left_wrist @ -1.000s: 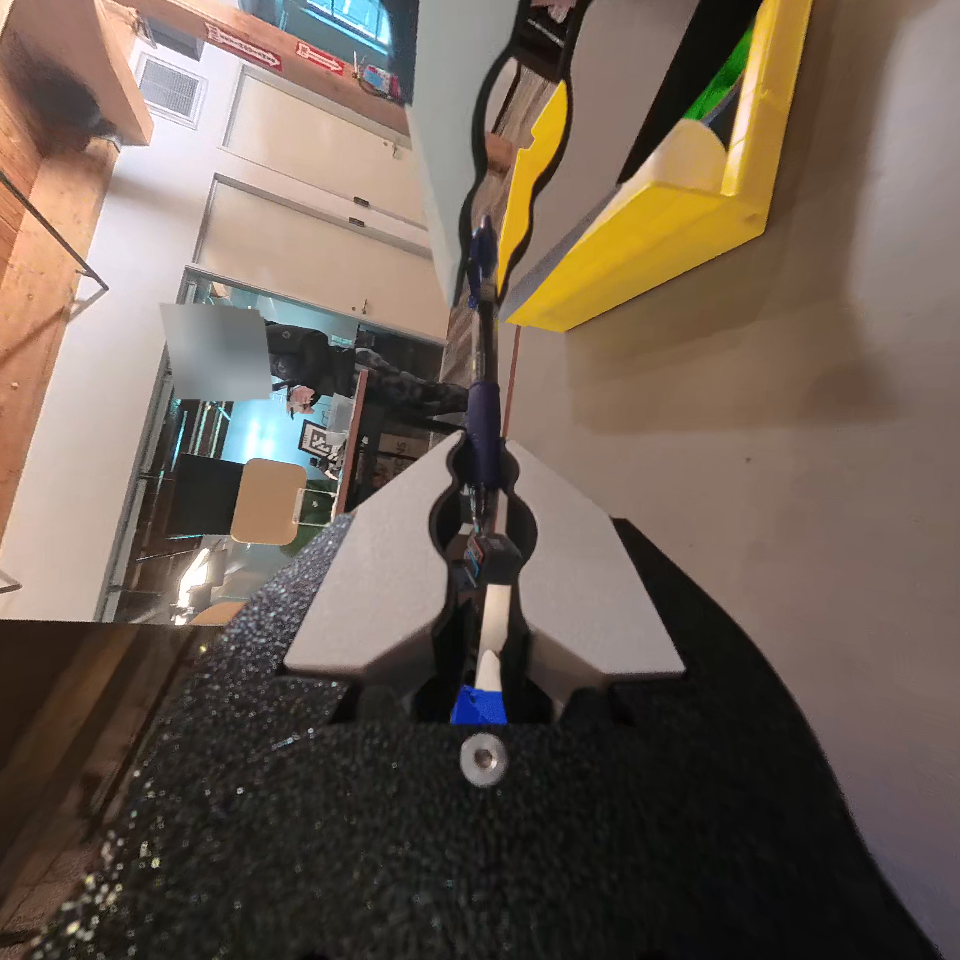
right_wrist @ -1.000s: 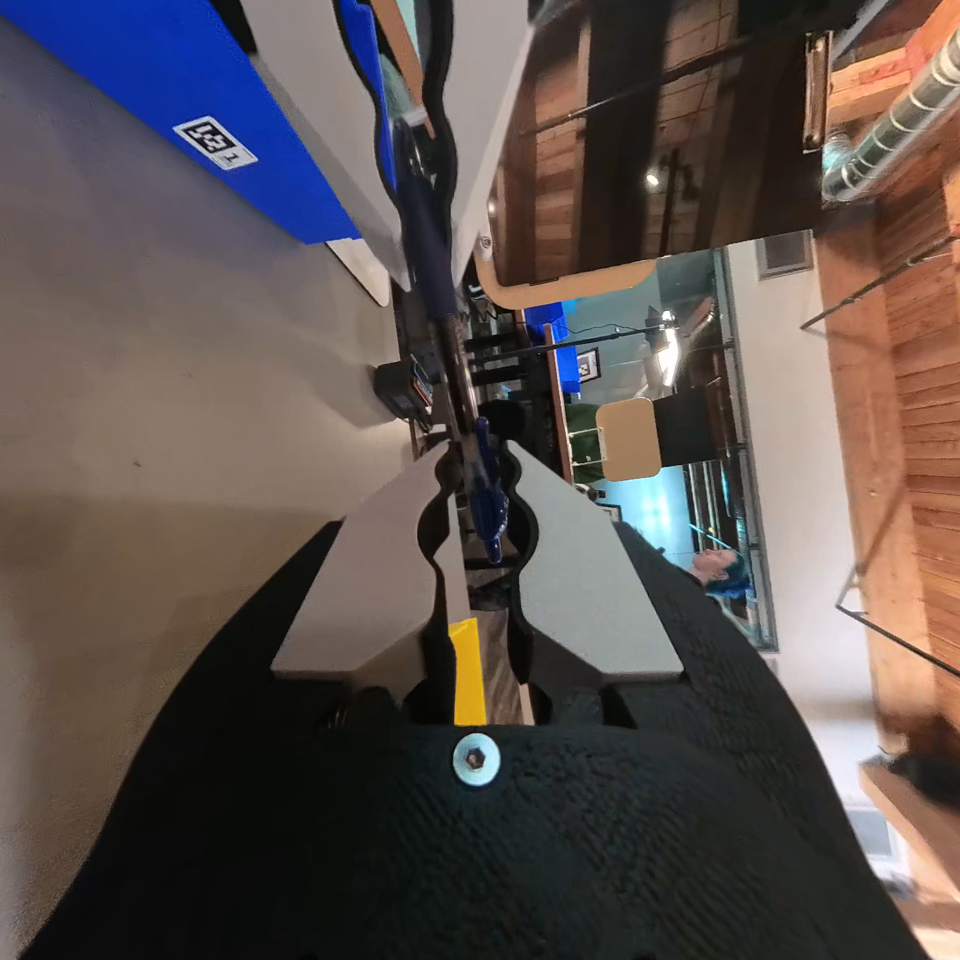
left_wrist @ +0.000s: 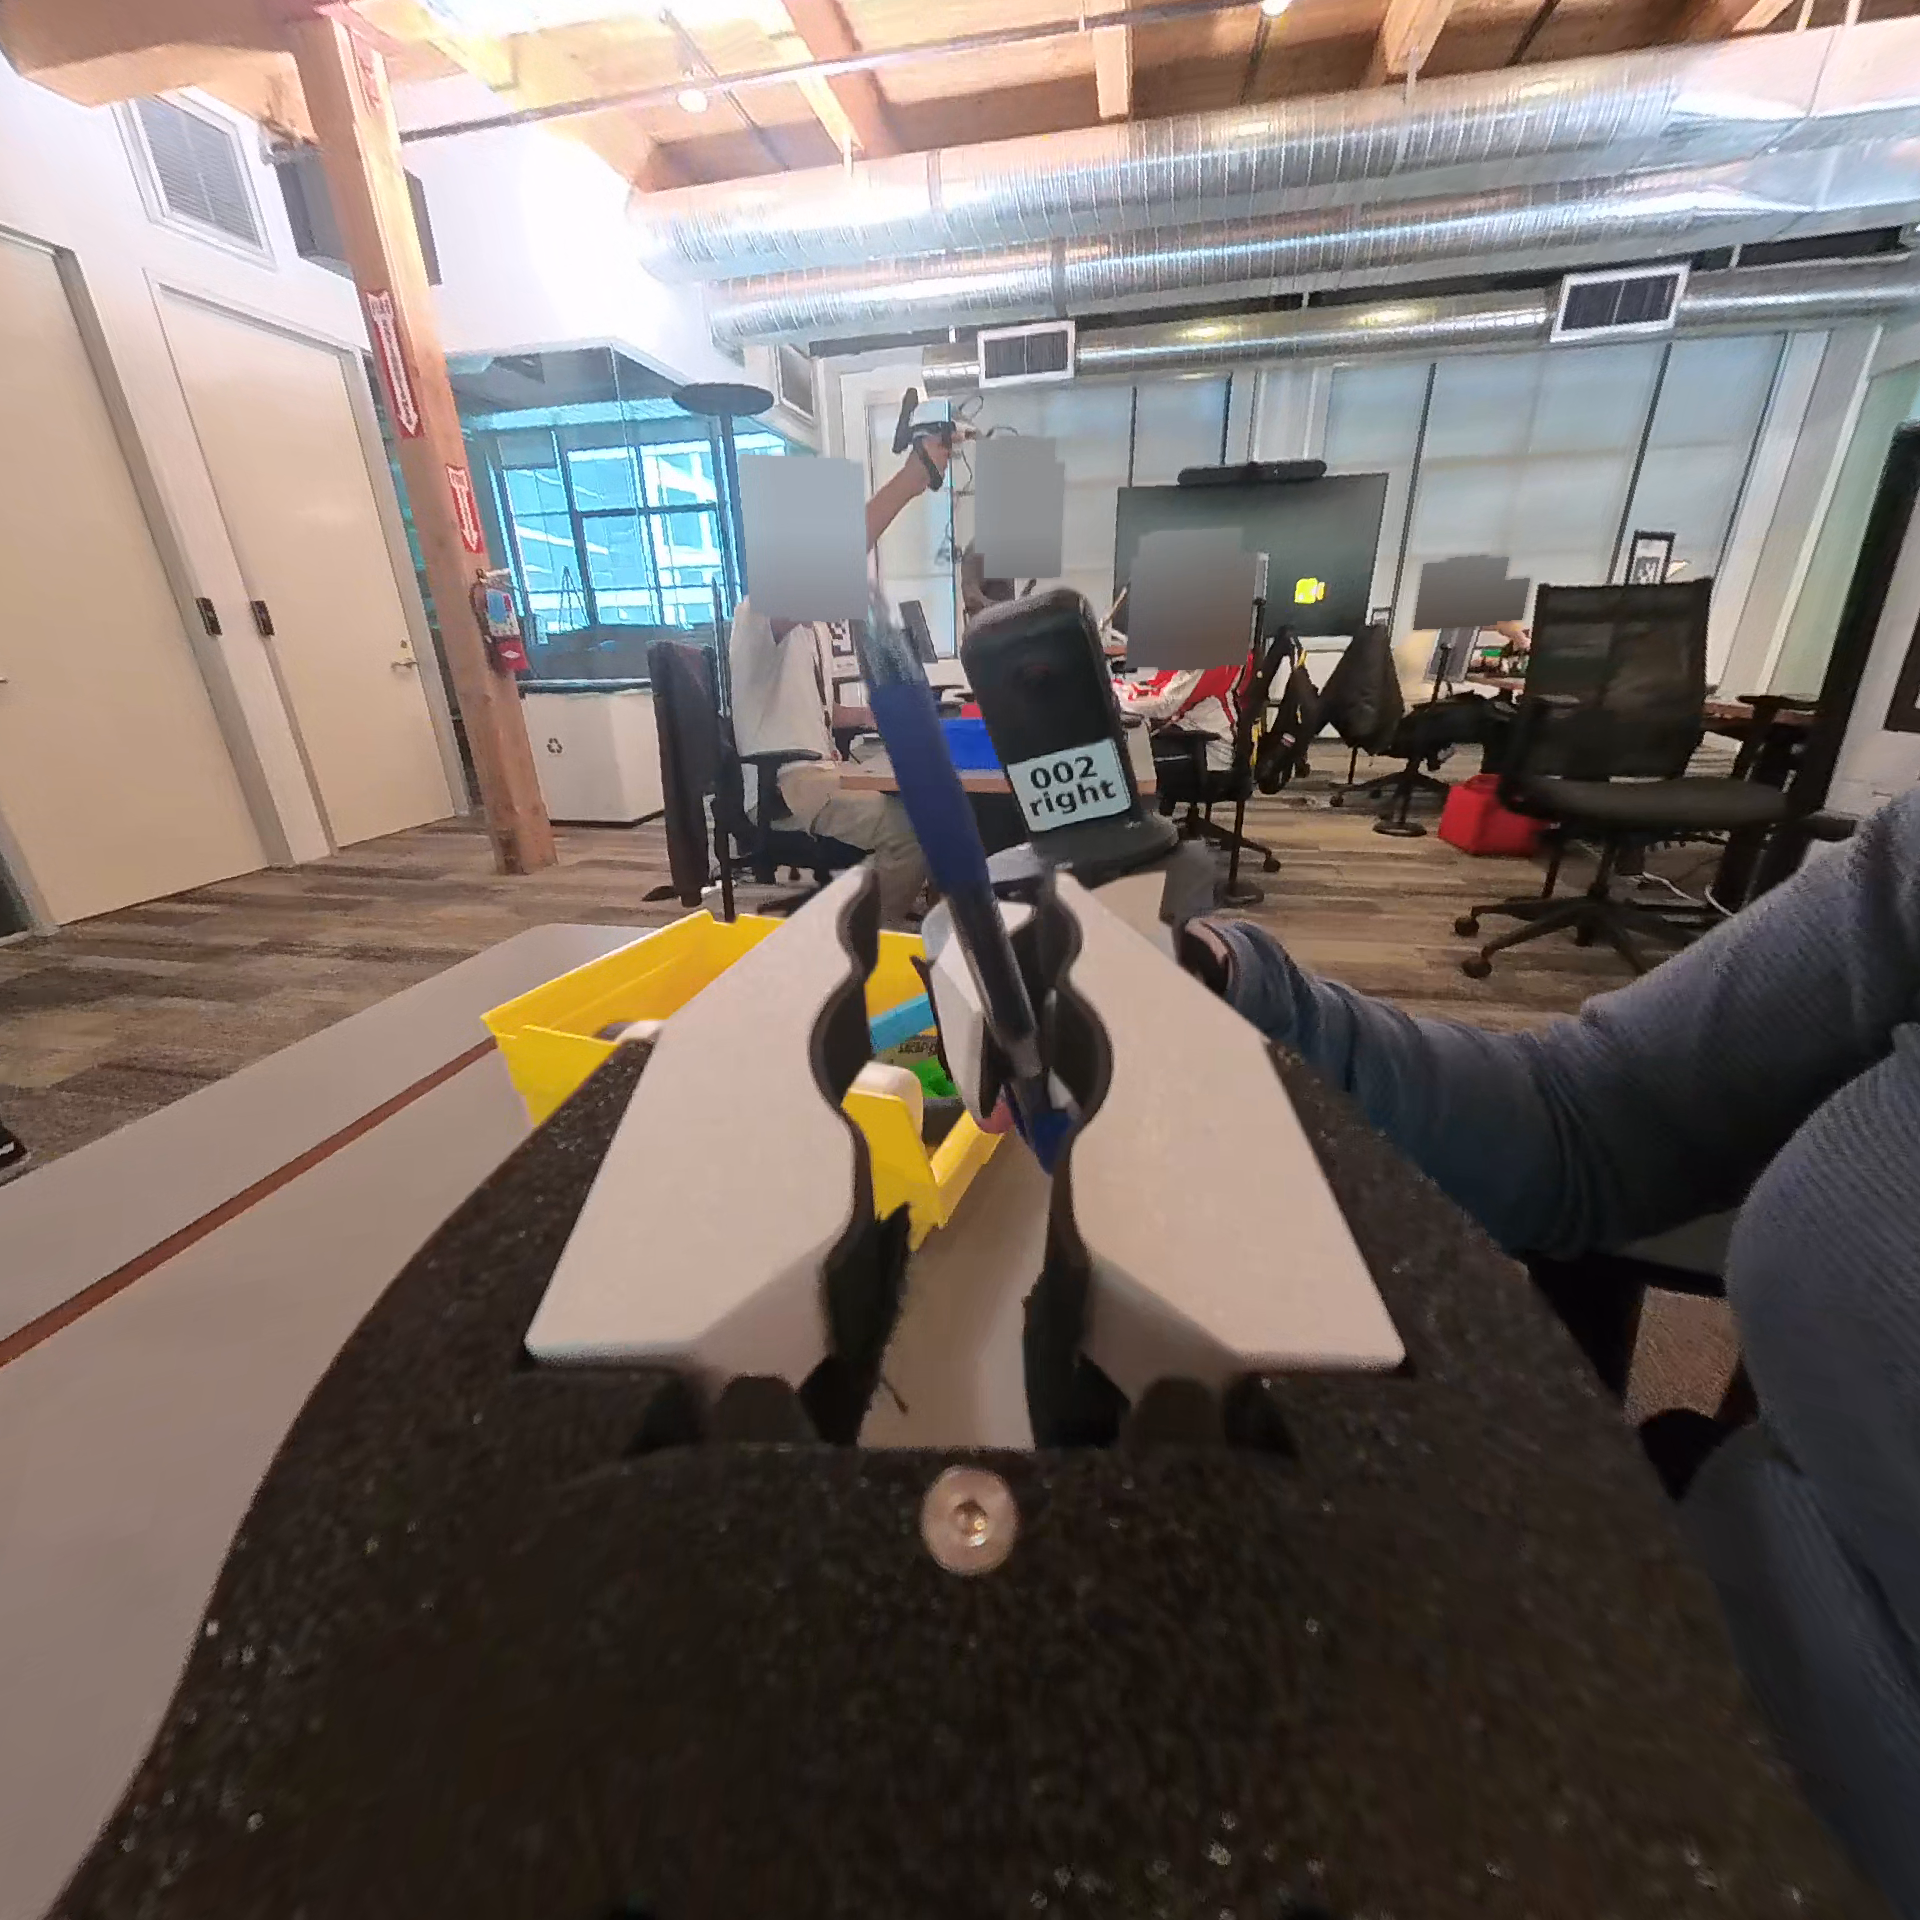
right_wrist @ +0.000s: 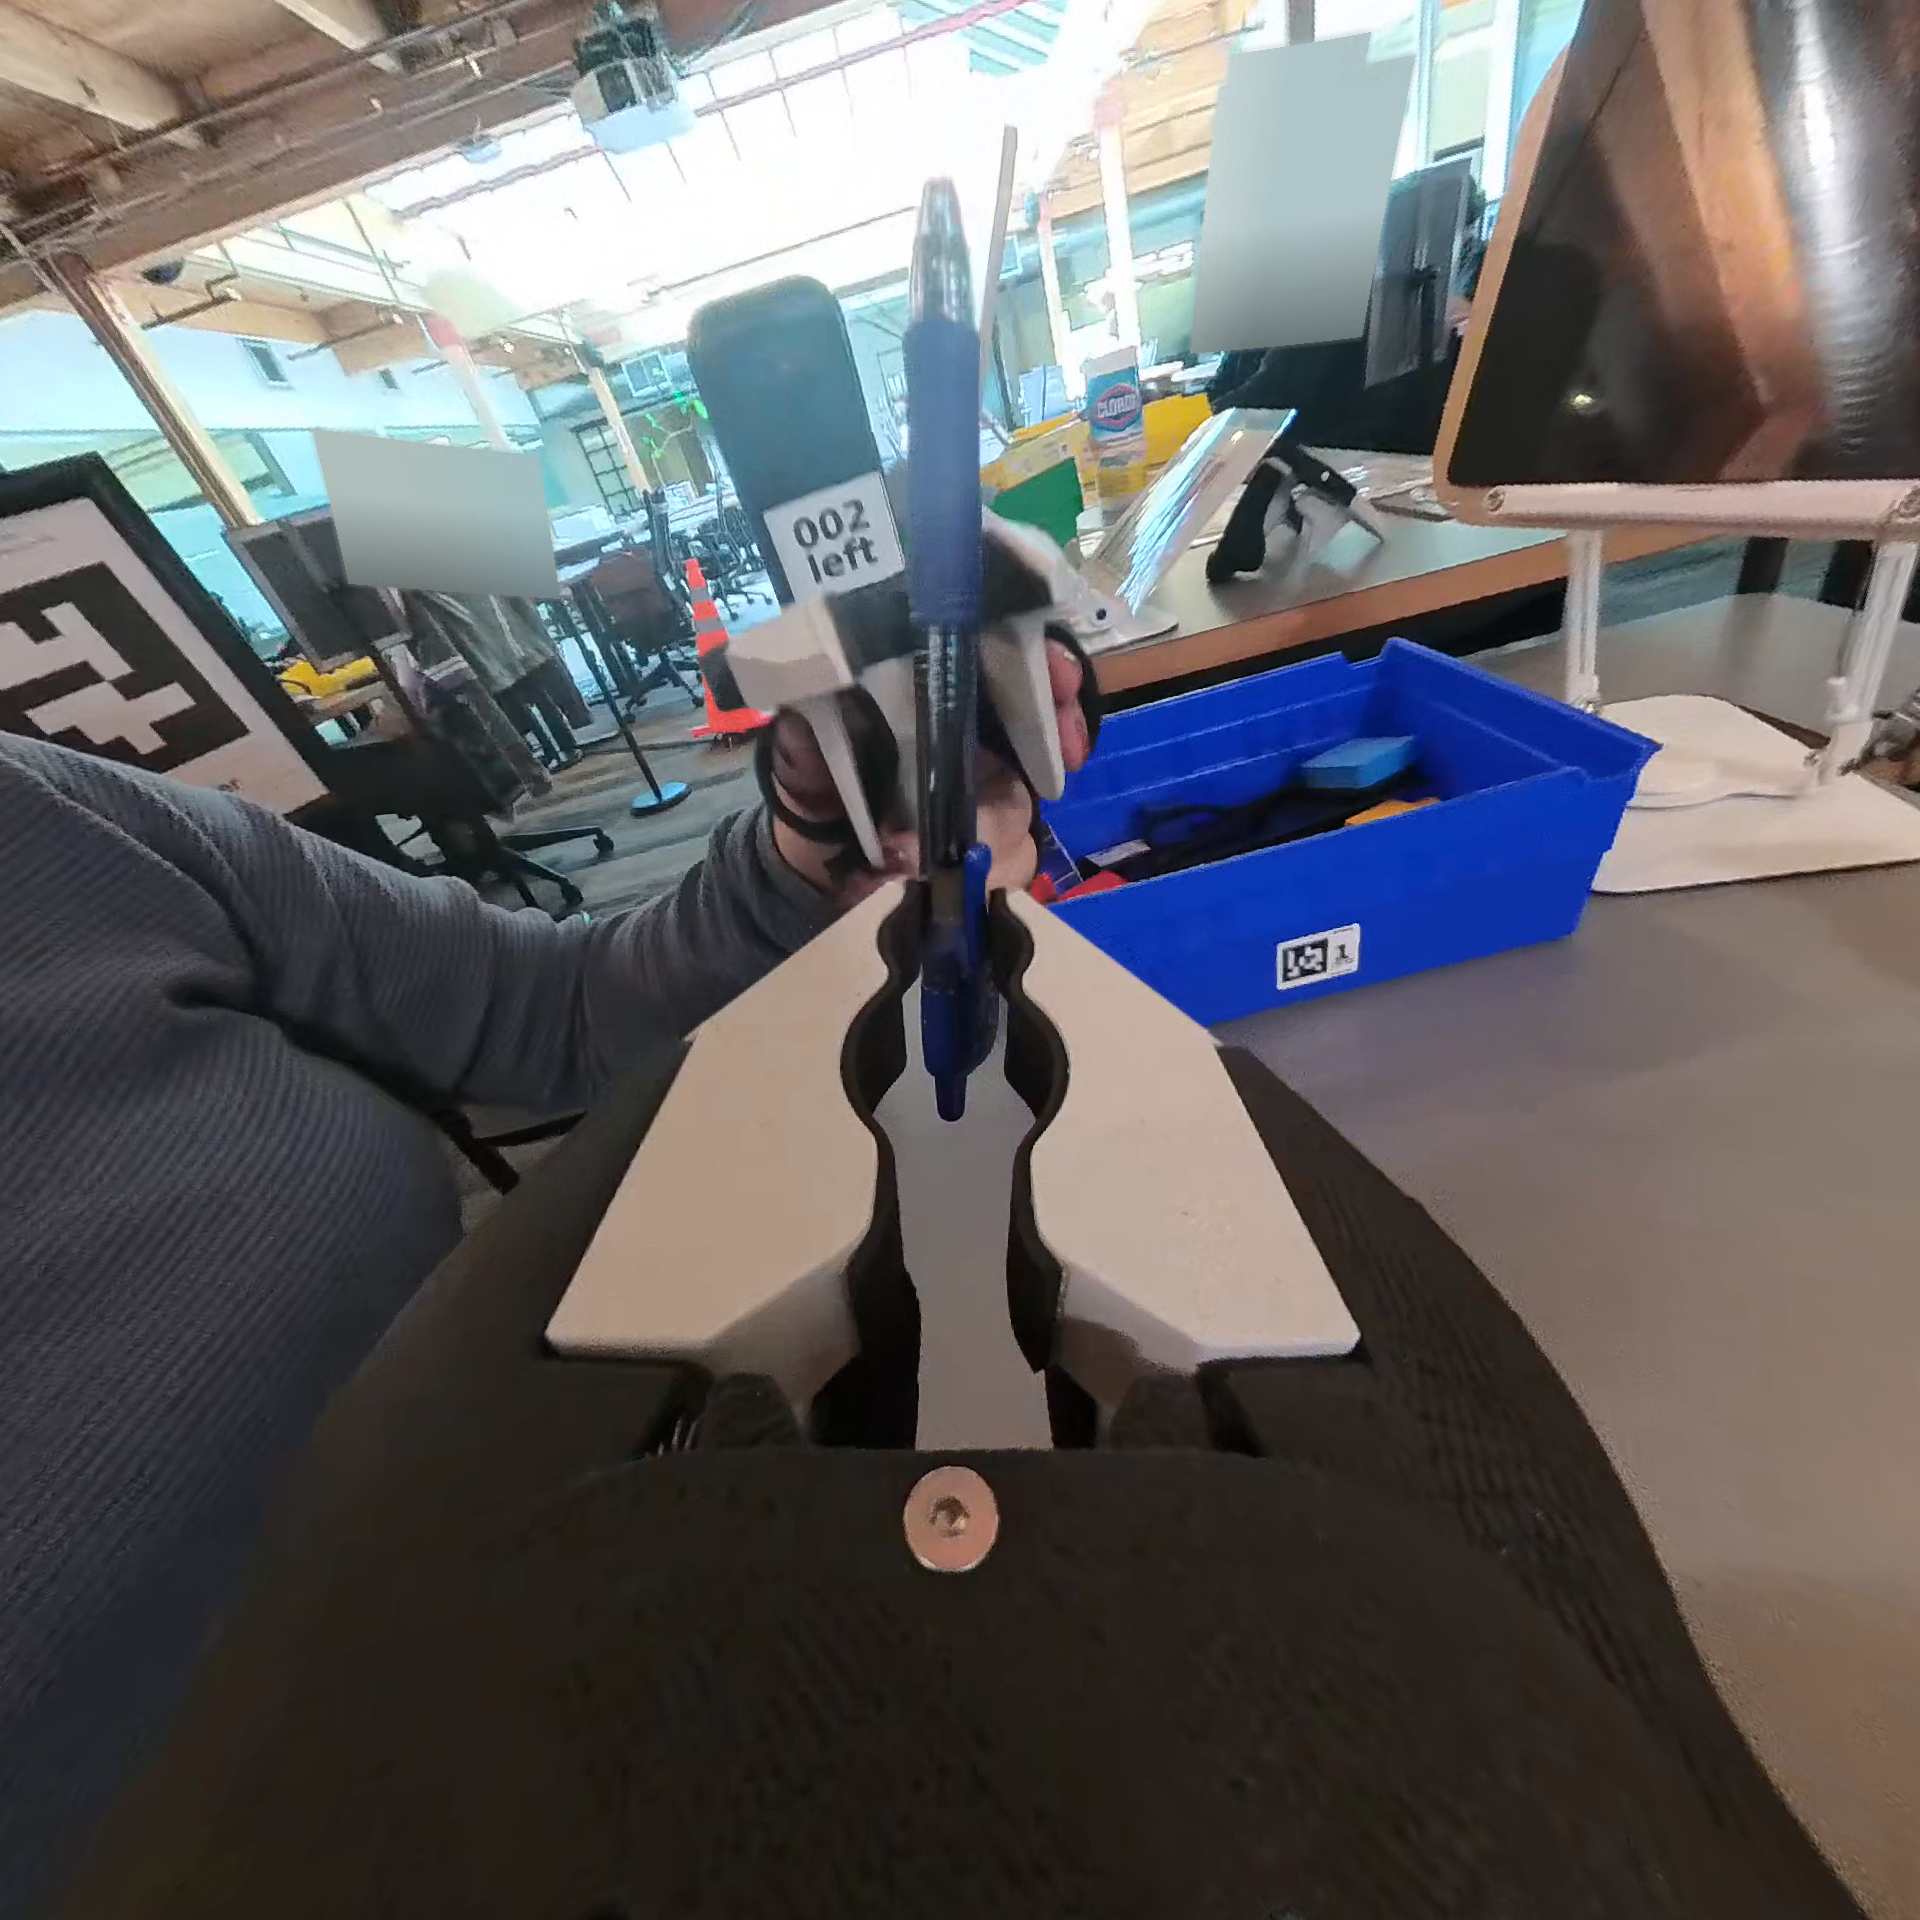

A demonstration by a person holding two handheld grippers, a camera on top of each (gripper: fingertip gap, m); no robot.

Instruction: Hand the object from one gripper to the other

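My right gripper (right_wrist: 953, 904) is clamped on the blue pen (right_wrist: 940, 468), which stands upright in the air with its clip end down between the fingertips. My left gripper (left_wrist: 951, 904) faces it with its jaws spread, fingers either side of the barrel but not gripping. Each black camera housing carries a small pale label. Only the right view shows the blue bin (right_wrist: 1455, 914) with its square marker sticker; only the left shows the yellow bin (left_wrist: 582, 1018).

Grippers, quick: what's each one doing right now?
Left gripper: open, fingers either side of the pen.
Right gripper: shut on the pen.
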